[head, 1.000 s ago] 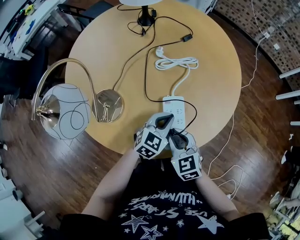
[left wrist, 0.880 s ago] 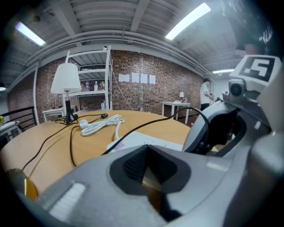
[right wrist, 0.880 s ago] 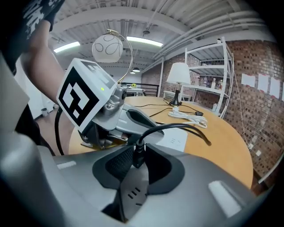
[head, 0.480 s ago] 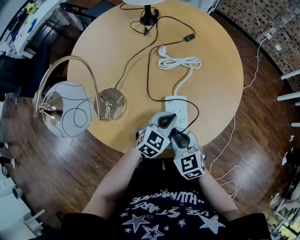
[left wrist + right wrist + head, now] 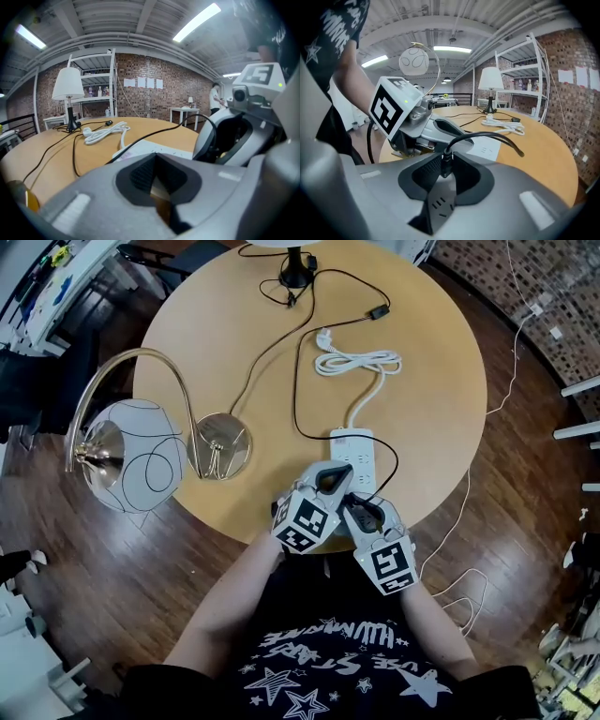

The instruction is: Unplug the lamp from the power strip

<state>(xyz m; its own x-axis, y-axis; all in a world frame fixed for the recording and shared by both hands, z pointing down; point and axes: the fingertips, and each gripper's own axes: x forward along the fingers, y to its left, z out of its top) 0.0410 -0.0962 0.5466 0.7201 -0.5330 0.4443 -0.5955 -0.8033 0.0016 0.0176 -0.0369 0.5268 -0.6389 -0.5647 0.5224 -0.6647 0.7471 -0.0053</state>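
A white power strip (image 5: 353,448) lies on the round wooden table (image 5: 225,352), near its front edge. The table lamp (image 5: 294,274) stands at the far edge, and its black cord (image 5: 296,390) runs to the strip's near end. My right gripper (image 5: 362,513) is shut on the lamp's black plug (image 5: 443,161), with the cord arching off to the right. The jaws hide whether the plug's pins sit in a socket. My left gripper (image 5: 328,482) rests over the strip's near end, jaws shut and nothing between them (image 5: 154,161).
The strip's own white cable (image 5: 358,362) lies coiled behind it. A gold arc lamp with a glass globe (image 5: 141,460) hangs off the table's left, its round base (image 5: 222,448) on the table. An inline switch (image 5: 376,313) lies near the far edge. Loose wires trail on the floor at the right.
My right gripper has drawn back a little toward the person and to the right, with the plug in its jaws. The left gripper has stayed over the strip.
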